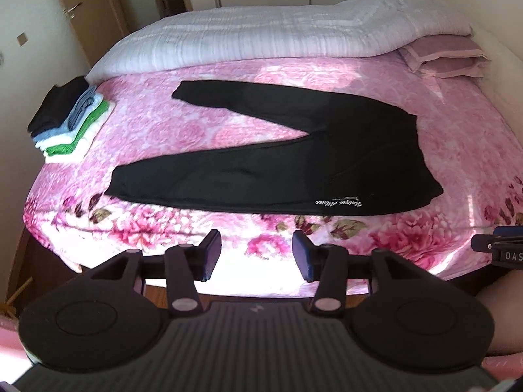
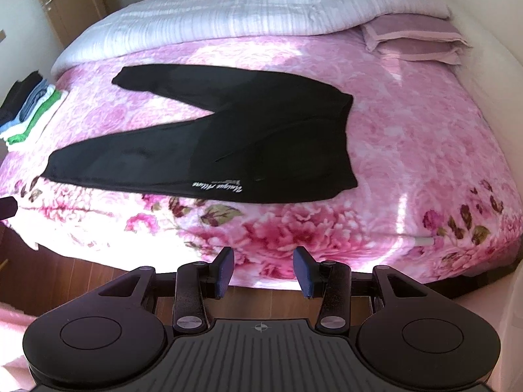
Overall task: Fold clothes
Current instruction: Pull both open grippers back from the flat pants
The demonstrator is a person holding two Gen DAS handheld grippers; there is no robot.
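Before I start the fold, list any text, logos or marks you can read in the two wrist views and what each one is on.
"DAS": white letters on the black right tool, cut off at the picture's edge.
White cursive script on the black trousers, near the waist: upside down and blurred, not readable.
Smaller print beside it: too small to read.

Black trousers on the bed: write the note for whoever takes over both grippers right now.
Left gripper: jaws apart, nothing between them, at the near edge of the bed.
Right gripper: jaws apart, empty, also at the near edge.
Black trousers: spread flat on the pink floral blanket, legs splayed toward the left, waistband to the right, white lettering near the front edge.
Done: a stack of folded clothes sits at the blanket's left edge.
Left: the trousers are not yet folded; probably bring the legs together, fold, then add to the stack.
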